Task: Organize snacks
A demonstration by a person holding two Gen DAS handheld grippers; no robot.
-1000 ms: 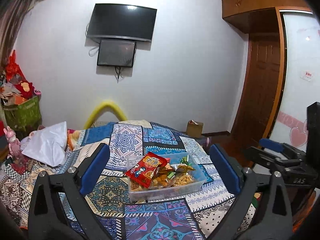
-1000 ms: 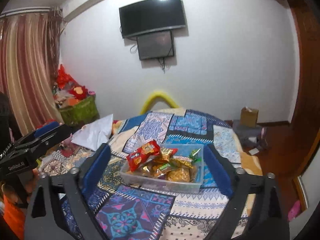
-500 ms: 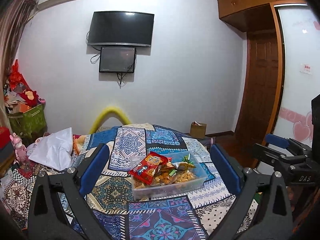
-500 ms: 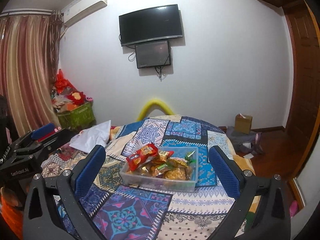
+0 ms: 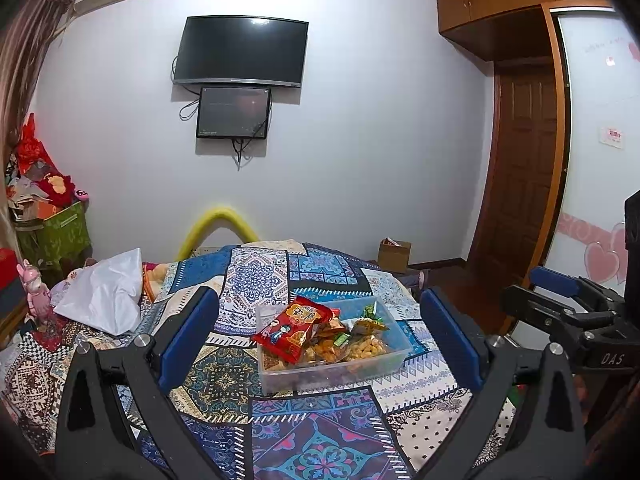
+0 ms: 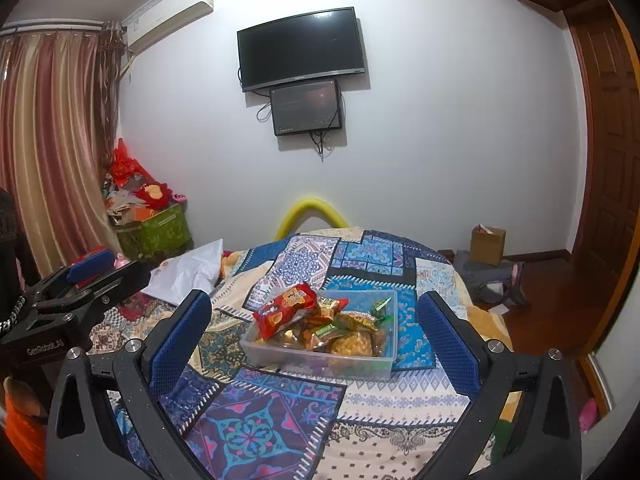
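Note:
A clear plastic bin (image 5: pixel 394 362) (image 6: pixel 280 356) sits on the patterned bedspread (image 5: pixel 320 432) (image 6: pixel 256 428). It holds several snack packets. A red packet (image 5: pixel 294 326) (image 6: pixel 286 308) lies on top at its left end. My left gripper (image 5: pixel 318 334) is open and empty, held back above the bed with the bin between its blue pads. My right gripper (image 6: pixel 314 334) is open and empty too, likewise back from the bin. Each gripper shows at the edge of the other's view, the right one (image 5: pixel 560 300) and the left one (image 6: pixel 88 276).
A white bag (image 5: pixel 108 292) lies on the bed's left side. A green box of clutter (image 6: pixel 156 228) stands by the curtain. A cardboard box (image 6: pixel 488 244) sits on the floor near the wooden door (image 5: pixel 520 176). Two screens (image 5: pixel 240 52) hang on the far wall.
Both grippers have pulled back and tilted up a little, so the bin sits lower and smaller in view. Both stay open and empty.

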